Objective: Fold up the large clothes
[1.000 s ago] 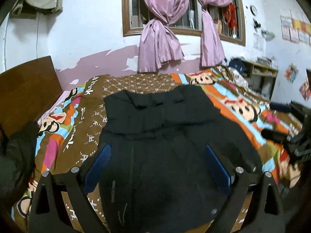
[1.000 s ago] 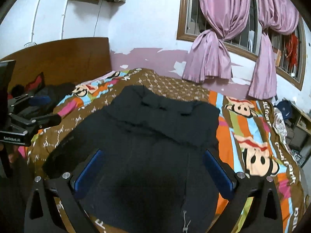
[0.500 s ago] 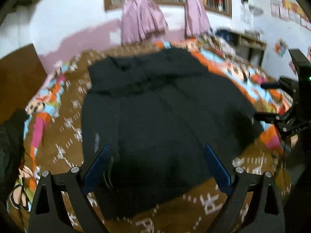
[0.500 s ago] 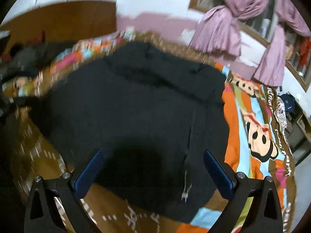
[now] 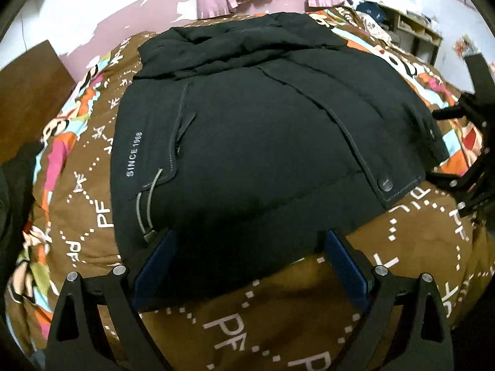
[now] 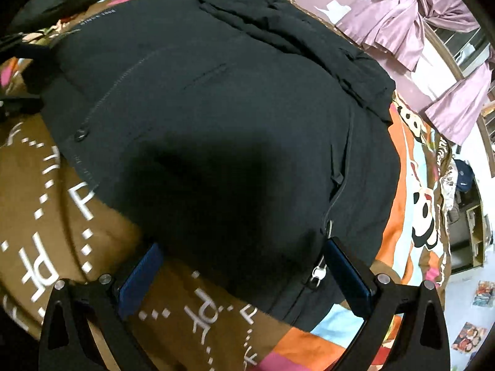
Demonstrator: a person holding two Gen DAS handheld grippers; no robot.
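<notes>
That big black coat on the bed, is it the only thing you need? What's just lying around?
For the job:
black coat
left tool, open
right tool, open
bedspread under it

Just lying about:
pink curtains
dark clothes at the bed's edge
shelves

A brown bedspread [image 5: 278, 324] printed with white "PF" letters and bright cartoon patches covers the bed. Pink curtains [image 6: 411, 31], tied in bunches, hang at a barred window [image 6: 464, 49]. The wall [image 5: 92, 9] behind shows peeling white paint over pink. A wooden headboard [image 5: 27, 92] stands at left; shelves [image 5: 411, 31] along the far wall hold what may be a dark cap [image 5: 371, 9].
</notes>
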